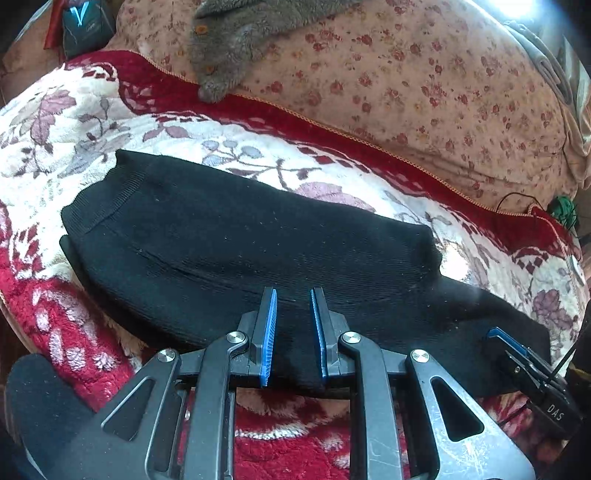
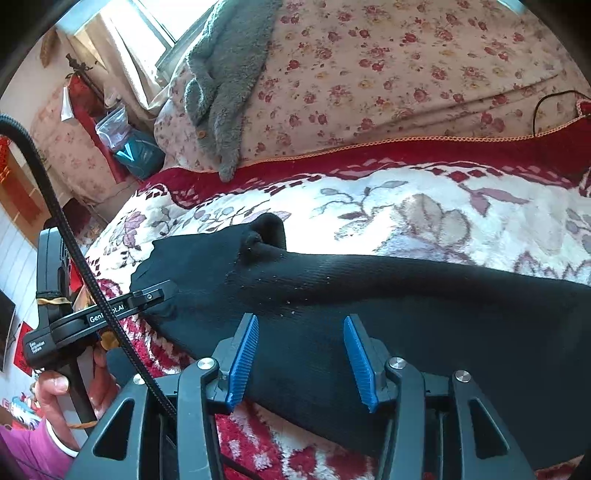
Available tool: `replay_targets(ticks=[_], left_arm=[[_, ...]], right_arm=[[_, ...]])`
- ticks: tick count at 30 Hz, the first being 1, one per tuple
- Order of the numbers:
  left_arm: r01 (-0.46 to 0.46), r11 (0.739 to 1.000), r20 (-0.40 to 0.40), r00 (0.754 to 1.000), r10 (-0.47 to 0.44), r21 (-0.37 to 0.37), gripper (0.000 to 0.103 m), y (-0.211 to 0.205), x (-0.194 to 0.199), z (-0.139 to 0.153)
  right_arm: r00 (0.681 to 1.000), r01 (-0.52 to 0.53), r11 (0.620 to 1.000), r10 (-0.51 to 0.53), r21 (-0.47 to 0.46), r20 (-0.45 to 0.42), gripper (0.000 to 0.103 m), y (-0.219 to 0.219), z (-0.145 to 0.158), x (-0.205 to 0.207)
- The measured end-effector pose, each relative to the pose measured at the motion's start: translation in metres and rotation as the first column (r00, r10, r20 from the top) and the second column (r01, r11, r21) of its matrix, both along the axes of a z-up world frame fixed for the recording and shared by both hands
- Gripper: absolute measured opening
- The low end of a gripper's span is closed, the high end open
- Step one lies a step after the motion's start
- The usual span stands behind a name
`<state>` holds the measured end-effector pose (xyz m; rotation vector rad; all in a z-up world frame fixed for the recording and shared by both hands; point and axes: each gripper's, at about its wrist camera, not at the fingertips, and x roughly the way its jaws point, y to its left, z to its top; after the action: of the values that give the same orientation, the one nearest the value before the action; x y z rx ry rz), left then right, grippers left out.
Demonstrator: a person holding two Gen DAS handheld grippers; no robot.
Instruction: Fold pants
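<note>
Left wrist view, nearest first: my left gripper (image 1: 292, 334) sits low at the near edge of the pants (image 1: 236, 251), its blue pads (image 1: 267, 332) spread with a clear gap between them and black knit lying in that gap; I cannot tell whether the pads touch the cloth; to the far right of this view I see my right gripper (image 1: 506, 341) lying over the near edge of the pants, only one blue fingertip showing; beyond the grippers the pants stretch across the blanket (image 1: 66, 122), a ribbed band at their left end and the cloth narrowing toward the right; behind the blanket's red border lies a rose-print quilt (image 1: 406, 85) with a grey fleece garment (image 1: 229, 40) draped on it, and a teal bag (image 1: 83, 26) in the far left corner. Right wrist view, nearest first: my right gripper (image 2: 300, 360) has its pads (image 2: 360, 363) wide apart, nothing pinched, with the pants (image 2: 388, 291) passing under and between them; at the left my left gripper (image 2: 151, 295) reaches in with its tip against the cloth edge, and from this side I cannot tell how its jaws stand; my hand (image 2: 59, 391) holds its grip below; farther on the pants bunch into a small hump, then the blanket (image 2: 369, 199), the quilt (image 2: 424, 74) and the fleece garment (image 2: 225, 74).
</note>
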<state>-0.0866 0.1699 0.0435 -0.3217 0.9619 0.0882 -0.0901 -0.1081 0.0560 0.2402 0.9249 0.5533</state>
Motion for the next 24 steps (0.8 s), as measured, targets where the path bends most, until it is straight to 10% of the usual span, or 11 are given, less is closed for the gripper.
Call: replay_targets(ticks=[11, 24], left_arm=[[0.209, 0.975, 0.027, 0.978, -0.208, -0.069, 0.034, -0.061, 0.015, 0.01], [0.531, 0.84, 0.003, 0.846, -0.534, -0.111, 0.034, -0.187, 0.048, 0.006]], right_arm=[[0.979, 0.203, 0.979, -0.204, -0.032, -0.018, 0.048, -0.095, 0.004, -0.027], [0.893, 0.419, 0.903, -0.429, -0.1, -0.133, 0.048, -0.209, 0.005, -0.085]])
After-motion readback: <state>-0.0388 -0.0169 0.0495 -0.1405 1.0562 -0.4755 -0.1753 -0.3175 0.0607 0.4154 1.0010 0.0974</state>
